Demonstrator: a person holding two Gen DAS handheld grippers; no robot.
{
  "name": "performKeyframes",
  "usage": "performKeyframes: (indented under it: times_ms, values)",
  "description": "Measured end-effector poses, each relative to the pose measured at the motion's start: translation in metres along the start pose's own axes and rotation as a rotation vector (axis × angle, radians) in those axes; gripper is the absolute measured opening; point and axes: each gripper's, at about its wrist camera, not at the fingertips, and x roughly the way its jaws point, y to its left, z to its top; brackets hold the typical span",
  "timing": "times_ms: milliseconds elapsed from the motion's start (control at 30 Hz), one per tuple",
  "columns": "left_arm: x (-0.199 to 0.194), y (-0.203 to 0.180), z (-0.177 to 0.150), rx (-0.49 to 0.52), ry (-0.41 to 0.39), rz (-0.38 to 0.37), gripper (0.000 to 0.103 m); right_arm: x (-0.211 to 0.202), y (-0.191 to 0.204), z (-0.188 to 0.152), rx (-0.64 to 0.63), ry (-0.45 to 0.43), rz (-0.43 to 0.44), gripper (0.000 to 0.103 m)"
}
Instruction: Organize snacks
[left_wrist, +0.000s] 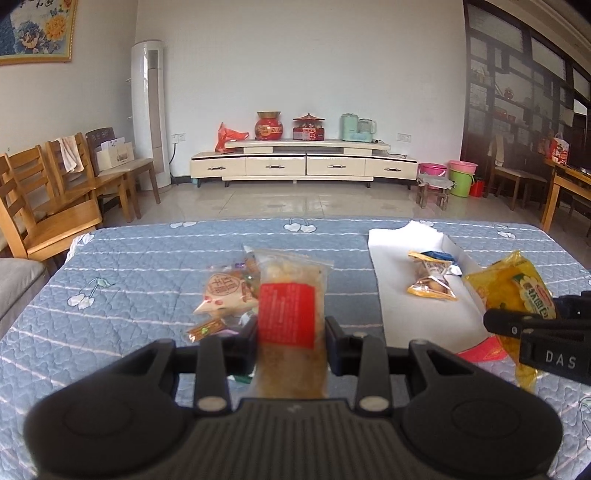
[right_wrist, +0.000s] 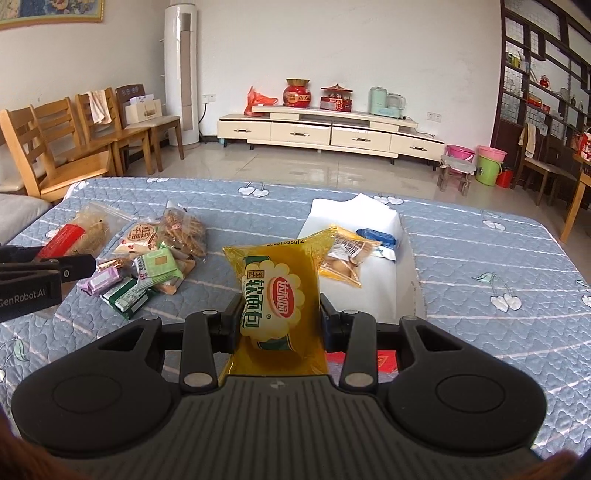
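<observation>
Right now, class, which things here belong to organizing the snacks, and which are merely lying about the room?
Belong to the job:
left gripper, holding the red-label snack pack
right gripper, holding the yellow bread packet
snack pile
white box

Lying about:
wooden chairs
TV cabinet
plastic buckets

Between your left tongs (left_wrist: 291, 328) sits a clear packet (left_wrist: 290, 317) with a red label; between your right tongs (right_wrist: 277, 314), a yellow bread bag (right_wrist: 277, 288) printed red, white and green. Beneath both, your blue quilted cloth (right_wrist: 480, 258) shows white stripes and hearts.
</observation>
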Motion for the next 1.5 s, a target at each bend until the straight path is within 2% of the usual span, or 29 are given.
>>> performKeyframes:
  times_ms: [667,1500]
  values:
    - [0.002,-0.036,0.011,0.055,-0.005,-0.058,0.034,-0.005,-0.017,0.002,0.042,-0.035,-0.052,0.047]
    - [0.007,-0.061,0.017,0.090,-0.011,-0.094,0.034,-0.002,-0.012,0.001,0.079,-0.043,-0.088,0.047]
